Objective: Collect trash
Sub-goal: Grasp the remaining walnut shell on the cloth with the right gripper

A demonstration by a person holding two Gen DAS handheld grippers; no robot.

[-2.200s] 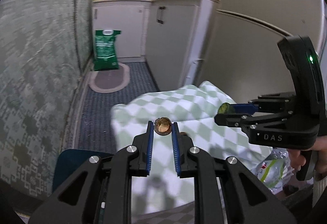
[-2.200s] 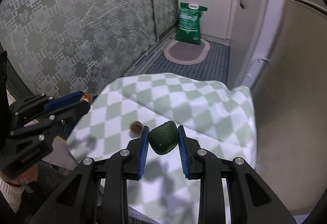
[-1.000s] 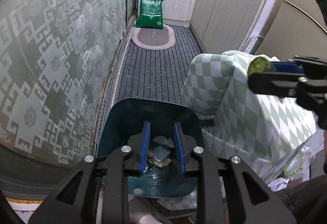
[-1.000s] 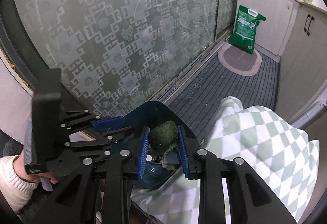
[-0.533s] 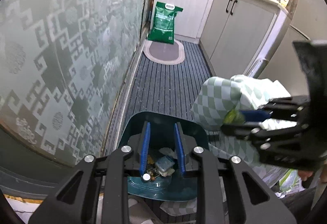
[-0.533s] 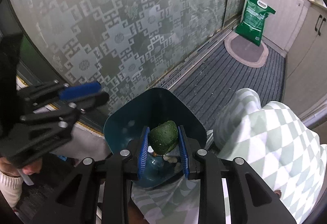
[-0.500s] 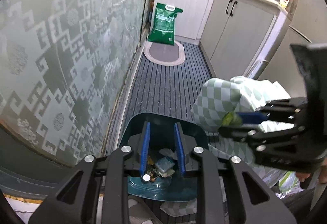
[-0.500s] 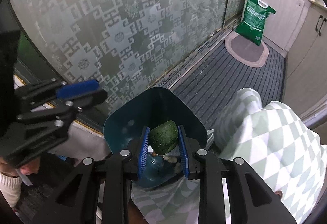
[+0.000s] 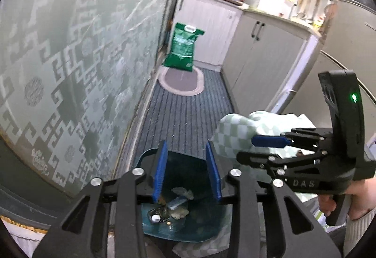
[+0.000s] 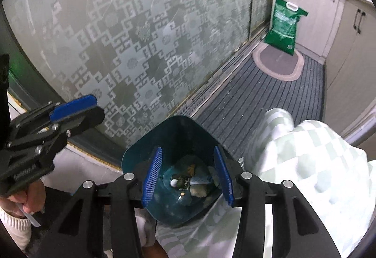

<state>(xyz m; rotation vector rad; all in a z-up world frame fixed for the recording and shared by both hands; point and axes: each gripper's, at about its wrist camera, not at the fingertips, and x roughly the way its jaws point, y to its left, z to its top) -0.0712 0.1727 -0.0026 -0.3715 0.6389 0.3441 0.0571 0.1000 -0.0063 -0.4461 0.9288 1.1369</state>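
Note:
A teal trash bin (image 10: 174, 135) stands on the floor beside the table with the green-checked cloth (image 10: 305, 152). Several scraps (image 10: 188, 184) lie at its bottom. My right gripper (image 10: 188, 178) hangs straight above the bin's mouth; its jaws are opening and nothing is between the blue pads (image 10: 151, 178). In the left wrist view my left gripper (image 9: 186, 171) is also over the bin (image 9: 188, 222), jaws opening and empty, with the scraps (image 9: 176, 206) visible below. The right gripper (image 9: 246, 149) shows from the side at the right. The left gripper (image 10: 97, 108) sits higher, at the left.
A frosted patterned glass door (image 9: 70, 58) runs along the left. A striped floor mat (image 9: 188, 121) leads to an oval rug (image 9: 181, 81) and a green bag (image 9: 183, 48). White cabinets (image 9: 258, 58) line the right. A hand (image 9: 352, 201) holds the right gripper.
The right jaws have spread and the green lump that sat between them is gone. The left jaws have widened and the left gripper has risen above the bin.

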